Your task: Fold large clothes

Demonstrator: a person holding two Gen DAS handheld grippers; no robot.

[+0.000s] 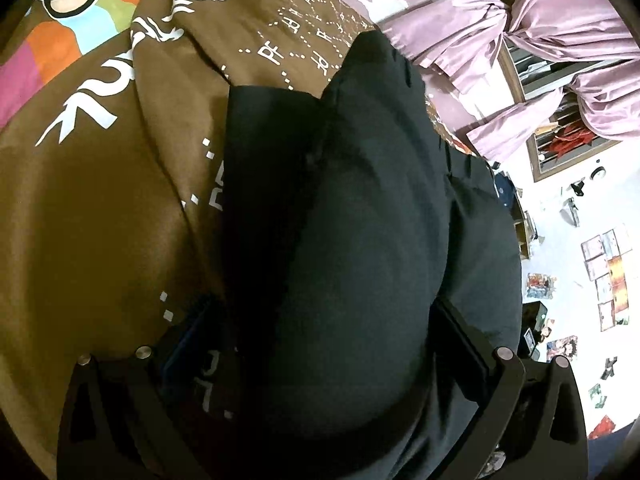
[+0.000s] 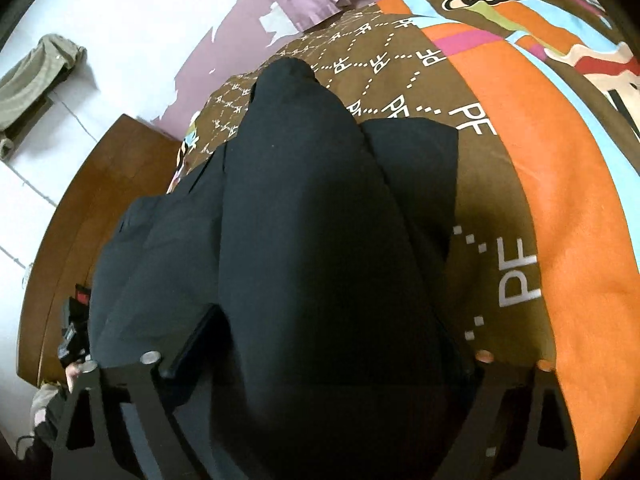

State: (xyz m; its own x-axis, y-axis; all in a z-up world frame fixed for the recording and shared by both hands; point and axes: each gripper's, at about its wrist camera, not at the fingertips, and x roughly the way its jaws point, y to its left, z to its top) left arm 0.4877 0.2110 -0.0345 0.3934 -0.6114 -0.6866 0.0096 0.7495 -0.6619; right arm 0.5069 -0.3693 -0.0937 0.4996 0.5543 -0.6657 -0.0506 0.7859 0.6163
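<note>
Both hand-held grippers, left gripper and right gripper, stand with jaws apart around the dark navy cloth garment lying on the brown printed bedspread. Closing squarely on one fold edge, level and together, should keep the fold even.

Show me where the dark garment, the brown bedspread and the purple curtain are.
dark garment (image 1: pixel 360 240), left wrist view, middle fold.
brown bedspread (image 1: pixel 100 208), left wrist view, plain brown area.
purple curtain (image 1: pixel 560 20), left wrist view, gathered upper part.
</note>
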